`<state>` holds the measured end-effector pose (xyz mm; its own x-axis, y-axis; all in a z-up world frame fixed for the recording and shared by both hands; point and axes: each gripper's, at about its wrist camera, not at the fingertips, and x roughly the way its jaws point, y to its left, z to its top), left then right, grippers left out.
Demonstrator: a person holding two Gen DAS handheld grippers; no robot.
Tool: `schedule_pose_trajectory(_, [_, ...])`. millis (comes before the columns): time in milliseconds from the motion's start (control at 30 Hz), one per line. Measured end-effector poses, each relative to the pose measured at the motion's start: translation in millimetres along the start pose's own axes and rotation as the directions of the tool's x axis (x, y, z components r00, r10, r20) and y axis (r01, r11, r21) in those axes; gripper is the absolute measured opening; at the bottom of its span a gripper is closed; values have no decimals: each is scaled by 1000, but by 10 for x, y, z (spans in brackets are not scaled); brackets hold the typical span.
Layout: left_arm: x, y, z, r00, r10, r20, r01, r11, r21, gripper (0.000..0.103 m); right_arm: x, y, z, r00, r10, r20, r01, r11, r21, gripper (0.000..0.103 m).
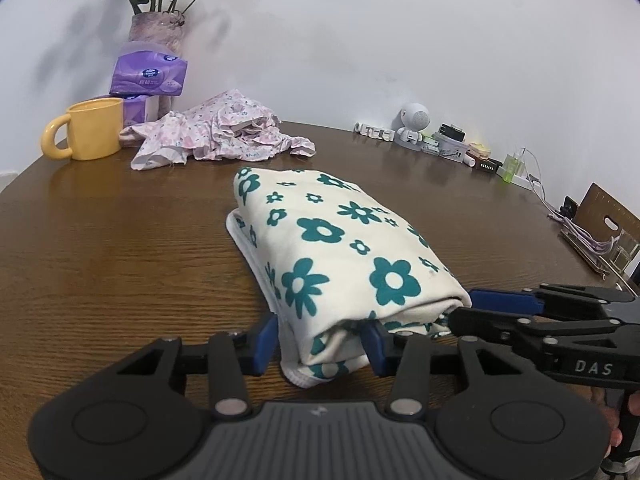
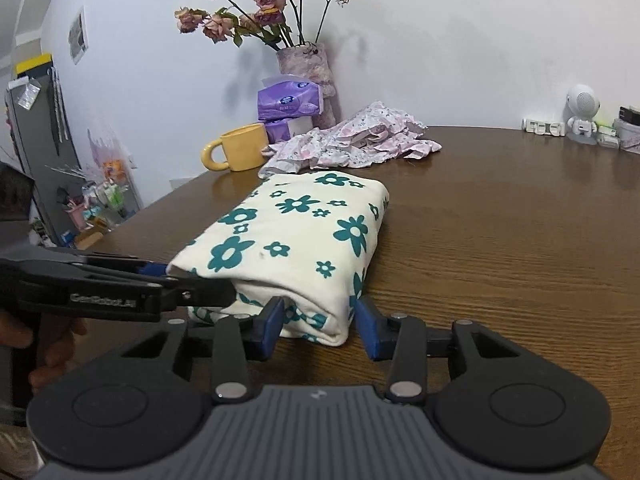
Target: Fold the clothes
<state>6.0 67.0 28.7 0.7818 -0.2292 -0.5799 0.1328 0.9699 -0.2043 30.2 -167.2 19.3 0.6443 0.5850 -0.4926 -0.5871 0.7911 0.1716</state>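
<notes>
**Folded flowered cloth at the near edge of a round wooden table, both grippers at its front end**

Cream cloth [image 1: 344, 248] with teal flower print — soft, thick, folded into a plump oblong bundle with rounded edges; lying flat on the brown wood-grain table [image 1: 100, 260], long axis running away from the cameras. White stitched hem visible at the lower near corner.

Left gripper [image 1: 322, 344]: black frame, blue padded fingers [image 1: 267, 346] standing apart, one on each side of the bundle's near left corner; pads beside the layered folds, not visibly pressing them. Right gripper [image 2: 318, 326]: same build, blue fingers [image 2: 370, 332] likewise spread, straddling the near right corner of the cloth [image 2: 304, 232]. In each view the other gripper enters from the side with its tip at the folded edge; whether that tip touches the fabric cannot be told.

Beyond the bundle, well apart: crumpled pale garment [image 1: 216, 132] with small pink and blue flowers — thin, ruffled, unfolded. Left of it a glossy yellow mug [image 1: 86, 130] with a thick looped handle, two stacked purple tissue packs [image 1: 148, 76] and a mottled vase [image 1: 156, 26] of dried roses against the white wall. Along the far rim, a small white round-headed figure [image 1: 412, 124] among little boxes.
</notes>
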Motion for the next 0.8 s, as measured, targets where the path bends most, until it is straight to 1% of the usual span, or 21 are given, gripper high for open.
schedule_pose_trajectory(133, [4, -5, 1, 1000, 1, -2, -1, 1000, 0, 44, -15, -33, 5, 1000, 3, 2, -3, 1000, -2, 39])
schedule_pose_trajectory(167, [6, -3, -1, 1000, 1, -2, -1, 1000, -1, 44, 16, -40, 14, 1000, 3, -2, -3, 1000, 0, 35])
schedule_pose_trajectory(200, [8, -1, -4, 1000, 1, -3, -1, 1000, -2, 44, 51, -40, 24, 1000, 7, -6, -7, 1000, 2, 29])
schedule_pose_trajectory(267, [9, 5, -8, 1000, -1, -6, 1, 1000, -5, 42, 93, -35, 33, 1000, 12, -11, -12, 1000, 5, 20])
schedule_pose_trajectory(300, [4, 9, -9, 1000, -6, -9, 6, 1000, -9, 43, 90, -31, 29, 1000, 12, -10, -12, 1000, 5, 19])
schedule_pose_trajectory(333, [-2, 9, -10, 1000, -13, -12, 13, 1000, -11, 46, 87, -28, 24, 1000, 12, -10, -12, 1000, 6, 19])
schedule_pose_trajectory(433, [-17, -49, 0, 999, -31, -9, 31, 1000, 5, 56, 79, -17, 10, 1000, 13, -8, -13, 1000, 8, 20])
schedule_pose_trajectory(500, [-13, -102, 9, 1000, -25, -2, 25, 999, 25, 59, 73, -10, 1, 1000, 13, -7, -13, 1000, 9, 24])
schedule_pose_trajectory(533, [3, -119, 16, 1000, -13, 2, 12, 999, 32, 59, 70, -6, -3, 1000, 13, -7, -13, 1000, 10, 25])
schedule_pose_trajectory(600, [46, -142, 26, 1000, 13, 6, -13, 999, 38, 59, 65, 1, -12, 1000, 14, -5, -14, 1000, 11, 33])
schedule_pose_trajectory(667, [82, -138, 32, 1000, 22, 4, -22, 999, 27, 59, 59, 8, -22, 1000, 14, -4, -14, 1000, 12, 39])
schedule_pose_trajectory(733, [76, -133, 28, 1000, 21, 3, -21, 1000, 22, 56, 77, 23, -15, 1000, 9, -3, -9, 1000, 9, 40])
schedule_pose_trajectory(800, [47, -133, 19, 1000, 19, 6, -19, 1000, 24, 55, 133, 50, 18, 1000, -5, -2, 5, 1000, -1, 40])
